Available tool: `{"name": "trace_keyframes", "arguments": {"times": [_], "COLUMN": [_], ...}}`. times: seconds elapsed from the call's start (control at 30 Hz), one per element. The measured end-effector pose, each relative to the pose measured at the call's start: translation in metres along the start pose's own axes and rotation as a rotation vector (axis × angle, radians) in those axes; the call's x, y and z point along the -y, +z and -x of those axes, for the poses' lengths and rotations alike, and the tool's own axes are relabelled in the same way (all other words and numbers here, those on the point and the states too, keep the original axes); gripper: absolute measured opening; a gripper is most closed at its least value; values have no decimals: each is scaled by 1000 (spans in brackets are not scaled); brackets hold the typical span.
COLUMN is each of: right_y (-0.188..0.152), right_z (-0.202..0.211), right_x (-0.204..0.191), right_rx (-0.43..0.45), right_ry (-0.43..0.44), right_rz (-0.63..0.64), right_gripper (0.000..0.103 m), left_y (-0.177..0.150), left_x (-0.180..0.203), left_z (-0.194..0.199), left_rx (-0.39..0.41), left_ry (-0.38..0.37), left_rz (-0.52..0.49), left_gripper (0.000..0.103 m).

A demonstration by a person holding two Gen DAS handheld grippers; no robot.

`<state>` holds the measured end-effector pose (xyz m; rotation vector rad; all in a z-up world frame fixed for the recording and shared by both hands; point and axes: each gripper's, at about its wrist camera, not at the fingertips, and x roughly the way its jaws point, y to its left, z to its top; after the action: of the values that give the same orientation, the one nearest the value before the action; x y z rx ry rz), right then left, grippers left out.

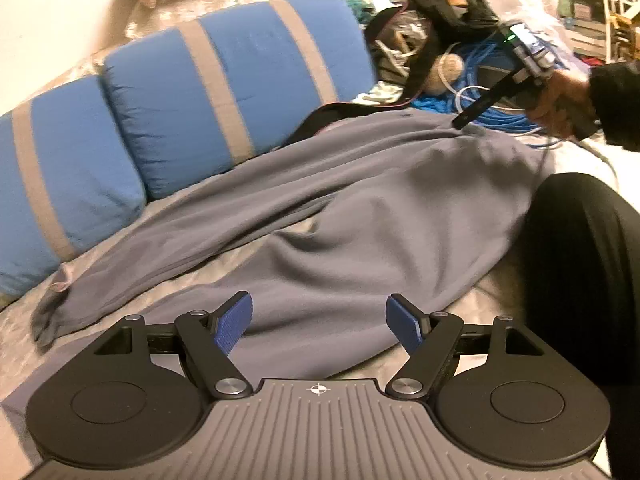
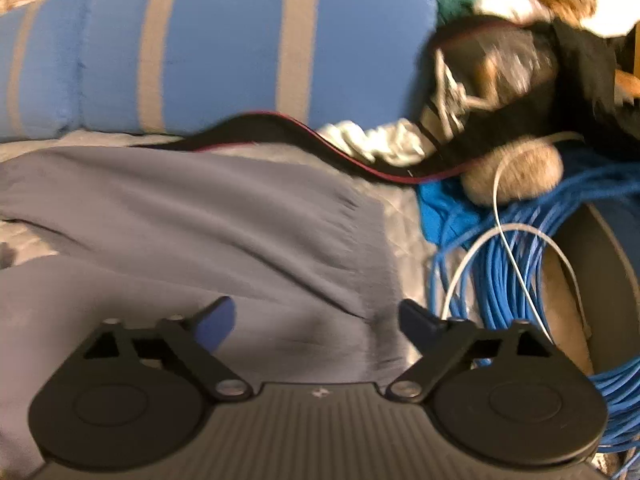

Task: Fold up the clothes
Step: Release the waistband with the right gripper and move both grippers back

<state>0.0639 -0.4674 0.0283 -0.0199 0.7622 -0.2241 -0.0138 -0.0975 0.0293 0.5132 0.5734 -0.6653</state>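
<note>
A pale quilted bed (image 1: 496, 292) carries everything here; along its far side lie blue cushions (image 1: 224, 92) with grey stripes, seen again in the right wrist view (image 2: 224, 48); spread across the bed in front of them is the grey garment (image 1: 360, 216), rumpled and unfolded, one long sleeve running out toward the left and ending in a crumpled cuff, its far edge reaching toward a heap of clutter; in the right wrist view the same grey garment (image 2: 200, 216) fills the lower left, its edge lying just beside a coil of blue cable (image 2: 508, 256); a dark strap with a red edge (image 2: 320, 148) runs along behind the cloth, and a beige ball of yarn (image 2: 516, 176) rests against the cable; a dark-clad knee (image 1: 584, 264) of the person rises at the right of the left wrist view; the left tongs (image 1: 319, 324) hang above the near part of the garment, blue pads wide apart and gripping nothing; the right tongs (image 2: 316, 324) hover over the garment's right edge, likewise spread wide and empty; from the left view the right tongs (image 1: 464, 120) appear as a dark tip just at the cloth's far edge, held by a hand (image 1: 560, 104) in a dark sleeve, though contact cannot be told.
</note>
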Motion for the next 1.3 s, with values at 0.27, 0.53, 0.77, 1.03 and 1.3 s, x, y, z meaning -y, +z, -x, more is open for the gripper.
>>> {"name": "trace_keyframes", "arguments": {"times": [0.27,0.53,0.77,1.03,1.3], "right_y": [0,0,-4,-30,-54], "right_z": [55,116,159,152,129], "right_x": [-28,-24,-16,2,9], "right_rx": [53,63,63,31,-14], "right_ry": [-9,-14,-38,4,1], "right_rz": [104,242,382,328,360], "right_gripper": [103,103,103,103,103], "left_y": [-24,-59,-82,-97,-110], "left_x": [-38,-80,-122,-211,-247], "left_z": [30,49,50,31,4], "left_rx": [-15,-81,-164,-241,-289], "left_ry": [100,212,301,337,297], "left_rz": [-5,-155,-291,-147,-43], "left_gripper": [73,73,73,73,60]}}
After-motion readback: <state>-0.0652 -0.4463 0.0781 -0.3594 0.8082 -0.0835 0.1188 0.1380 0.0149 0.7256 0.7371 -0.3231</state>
